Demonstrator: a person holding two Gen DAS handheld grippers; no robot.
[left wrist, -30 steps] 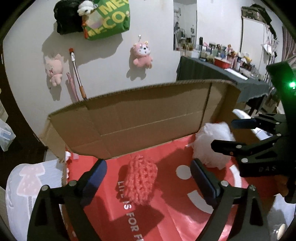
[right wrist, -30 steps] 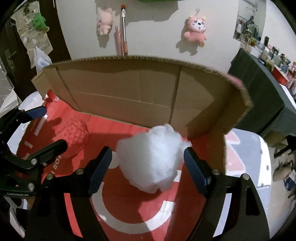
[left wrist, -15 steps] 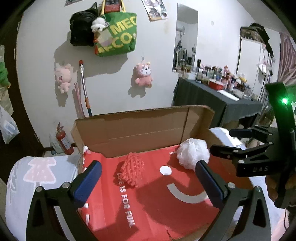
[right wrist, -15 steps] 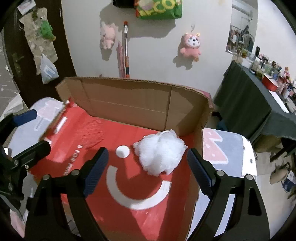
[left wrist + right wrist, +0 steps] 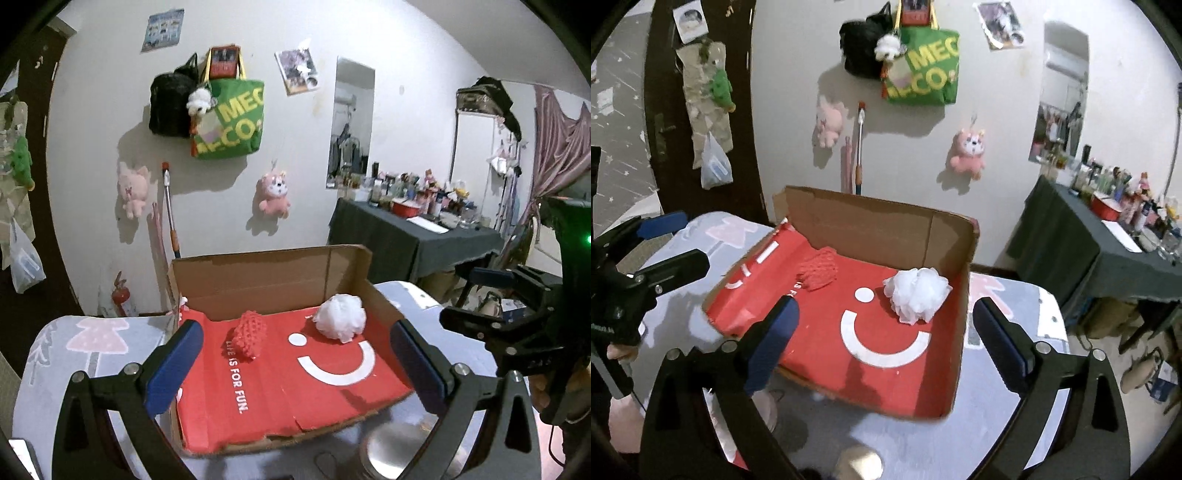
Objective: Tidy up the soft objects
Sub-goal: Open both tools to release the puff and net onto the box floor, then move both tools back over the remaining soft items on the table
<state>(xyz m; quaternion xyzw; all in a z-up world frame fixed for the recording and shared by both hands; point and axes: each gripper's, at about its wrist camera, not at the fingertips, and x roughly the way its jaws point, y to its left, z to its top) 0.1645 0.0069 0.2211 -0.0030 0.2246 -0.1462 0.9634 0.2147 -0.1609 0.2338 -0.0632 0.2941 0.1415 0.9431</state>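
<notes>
tongs (image 5: 295, 358) (image 5: 882, 328) pulled back from box (image 5: 266, 280); left wide open, right opening, both empty.

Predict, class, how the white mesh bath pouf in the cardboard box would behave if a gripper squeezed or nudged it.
The white mesh bath pouf is gathered, ruffled netting, so it would probably squash between pads and spring back. It looks airy, likely very light. Its ruffles would probably catch on the cardboard box floor, so it would likely scoot, not roll.

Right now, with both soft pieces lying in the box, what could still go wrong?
The cardboard box has no near wall, so the white mesh puff or red knitted piece could slide out if bumped. The right gripper, jaws opening and empty, and the open left gripper could catch the box's torn front edge.
</notes>
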